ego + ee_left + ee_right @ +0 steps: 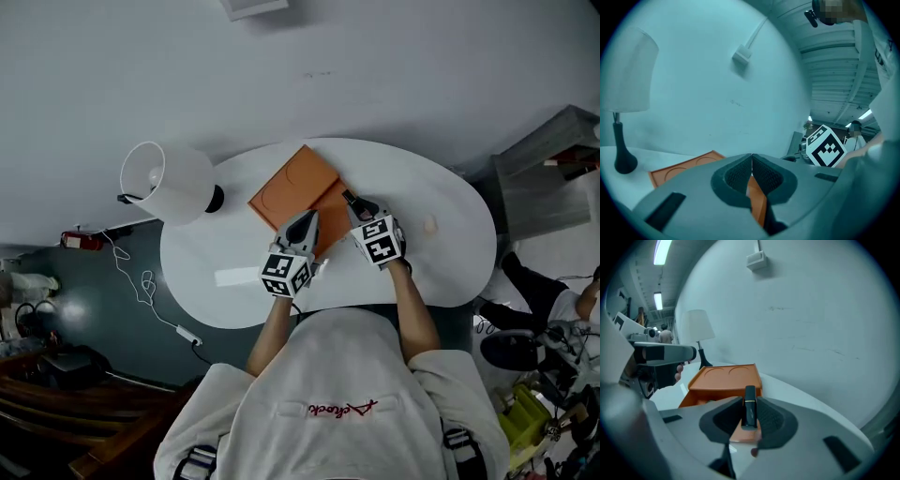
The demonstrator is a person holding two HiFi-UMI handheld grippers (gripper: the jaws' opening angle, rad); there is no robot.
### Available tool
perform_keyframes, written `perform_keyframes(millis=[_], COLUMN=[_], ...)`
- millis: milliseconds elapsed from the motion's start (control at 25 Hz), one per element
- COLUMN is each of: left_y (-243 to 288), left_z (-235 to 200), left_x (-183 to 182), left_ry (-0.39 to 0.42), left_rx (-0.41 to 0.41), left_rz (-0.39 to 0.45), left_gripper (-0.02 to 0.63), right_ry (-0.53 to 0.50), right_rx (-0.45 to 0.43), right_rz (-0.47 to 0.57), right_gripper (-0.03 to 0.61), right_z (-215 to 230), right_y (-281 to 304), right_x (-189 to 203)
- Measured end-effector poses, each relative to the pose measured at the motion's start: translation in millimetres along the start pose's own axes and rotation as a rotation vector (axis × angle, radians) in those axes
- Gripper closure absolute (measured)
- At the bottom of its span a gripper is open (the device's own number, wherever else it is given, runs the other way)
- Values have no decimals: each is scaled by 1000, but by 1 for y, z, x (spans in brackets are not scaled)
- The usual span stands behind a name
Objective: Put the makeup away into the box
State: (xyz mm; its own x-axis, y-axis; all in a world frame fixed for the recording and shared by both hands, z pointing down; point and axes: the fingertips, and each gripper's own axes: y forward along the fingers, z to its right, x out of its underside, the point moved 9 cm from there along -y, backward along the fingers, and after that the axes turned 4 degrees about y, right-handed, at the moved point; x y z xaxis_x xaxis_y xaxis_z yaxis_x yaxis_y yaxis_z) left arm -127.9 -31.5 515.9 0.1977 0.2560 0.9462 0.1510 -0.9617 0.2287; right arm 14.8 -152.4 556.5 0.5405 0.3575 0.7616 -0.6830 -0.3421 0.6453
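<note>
The black makeup tube (749, 411) is clamped in the right claw (750, 403), right by the open orange box (724, 379) on the white bench (441, 267) — the carrying step, it seems. The left claw (751, 164) is closed together. Next, the tube should be lowered in and let go.

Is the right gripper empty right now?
No, the right gripper is clamped on a black makeup tube with a gold band, which sits between its pads.
</note>
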Motion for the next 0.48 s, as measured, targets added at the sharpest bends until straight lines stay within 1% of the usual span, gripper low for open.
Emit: perform_keyframes(millis=[160, 320, 400, 480], left_y=[-29, -50, -57, -61], left_z=[-23, -40, -44, -46], left_x=[3, 7, 10, 12], left_ry=[-15, -34, -43, -50], left_rx=[-84, -151, -173, -183], left_rz=[15, 24, 25, 25], left_gripper=[603, 603, 603, 603], right_ry=[-71, -148, -201, -282], right_rx=[-82, -140, -165, -189], right_rz=[-20, -50, -75, -103], right_gripper=[474, 474, 474, 474], right_z=[-32, -51, -57, -62], right_y=[24, 40, 43, 46], right_x=[-6, -6, -8, -8])
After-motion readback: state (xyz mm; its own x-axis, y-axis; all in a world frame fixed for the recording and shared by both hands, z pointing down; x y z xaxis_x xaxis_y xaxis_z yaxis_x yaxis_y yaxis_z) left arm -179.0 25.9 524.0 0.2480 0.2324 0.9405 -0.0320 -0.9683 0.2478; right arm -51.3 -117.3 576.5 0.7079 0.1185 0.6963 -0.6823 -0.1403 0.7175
